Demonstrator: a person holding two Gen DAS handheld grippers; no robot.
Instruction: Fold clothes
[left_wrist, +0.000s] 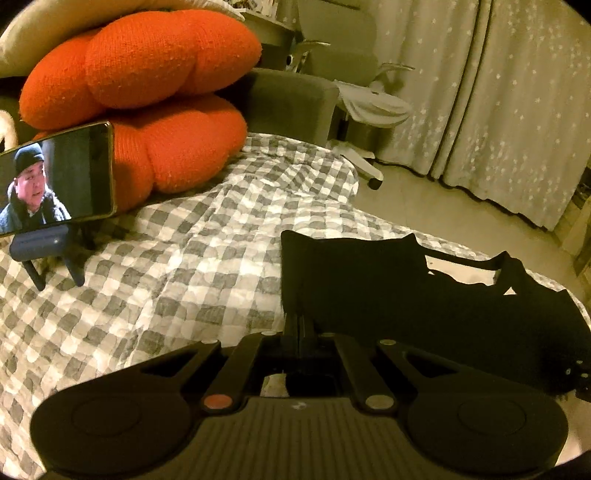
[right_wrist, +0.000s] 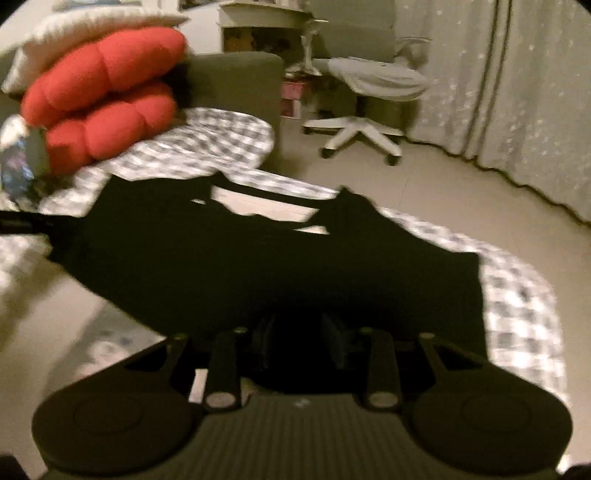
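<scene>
A black garment (left_wrist: 406, 291) is stretched over the checked bed cover (left_wrist: 177, 266), its neckline toward the far side. My left gripper (left_wrist: 299, 325) is shut on the garment's left edge, fingers pressed together around the cloth. The right wrist view is blurred. There the same black garment (right_wrist: 258, 251) fills the middle. My right gripper (right_wrist: 301, 332) is at its near edge, fingers apart, with dark cloth lying between them. The left gripper's arm (right_wrist: 26, 221) reaches in from the left. A black part of the right gripper (left_wrist: 580, 373) shows at the garment's right end.
Orange cushions (left_wrist: 147, 92) are stacked at the bed's head, with a phone on a small stand (left_wrist: 55, 177) in front of them. A white swivel chair (right_wrist: 362, 110) stands on the beige floor beside the bed's edge. Pale curtains (left_wrist: 498, 92) close off the far side.
</scene>
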